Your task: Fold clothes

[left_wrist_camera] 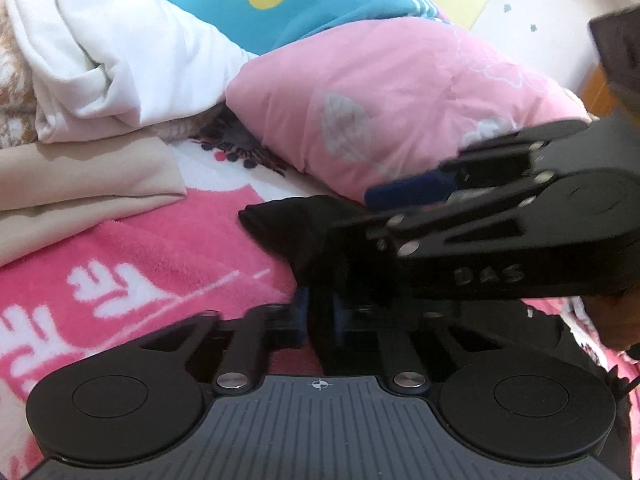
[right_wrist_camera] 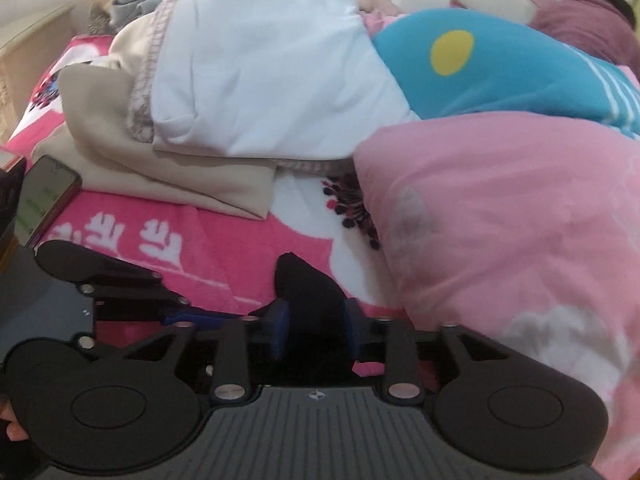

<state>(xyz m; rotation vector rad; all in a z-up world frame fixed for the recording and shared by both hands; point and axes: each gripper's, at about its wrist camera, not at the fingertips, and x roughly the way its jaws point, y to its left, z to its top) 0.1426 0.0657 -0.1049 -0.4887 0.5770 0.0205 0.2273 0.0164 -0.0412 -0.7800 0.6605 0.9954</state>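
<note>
A small black garment [left_wrist_camera: 280,228] lies on the pink patterned blanket [left_wrist_camera: 140,248]. In the left wrist view my left gripper [left_wrist_camera: 320,312] is shut on its near edge, blue pads pressed together with black cloth between them. My right gripper [left_wrist_camera: 372,212] reaches in from the right, blurred, just above the same cloth. In the right wrist view the black garment [right_wrist_camera: 300,280] rises between the fingers of my right gripper [right_wrist_camera: 316,320], whose jaws stand apart around it. My left gripper [right_wrist_camera: 208,314] comes in from the left, close beside it.
A folded beige cloth [left_wrist_camera: 80,184] and a white garment [left_wrist_camera: 100,52] are piled at the back left. A pink quilt [left_wrist_camera: 380,100] bulks up on the right, with a blue cushion [left_wrist_camera: 320,0] behind it. A phone [right_wrist_camera: 44,196] lies at the blanket's left edge.
</note>
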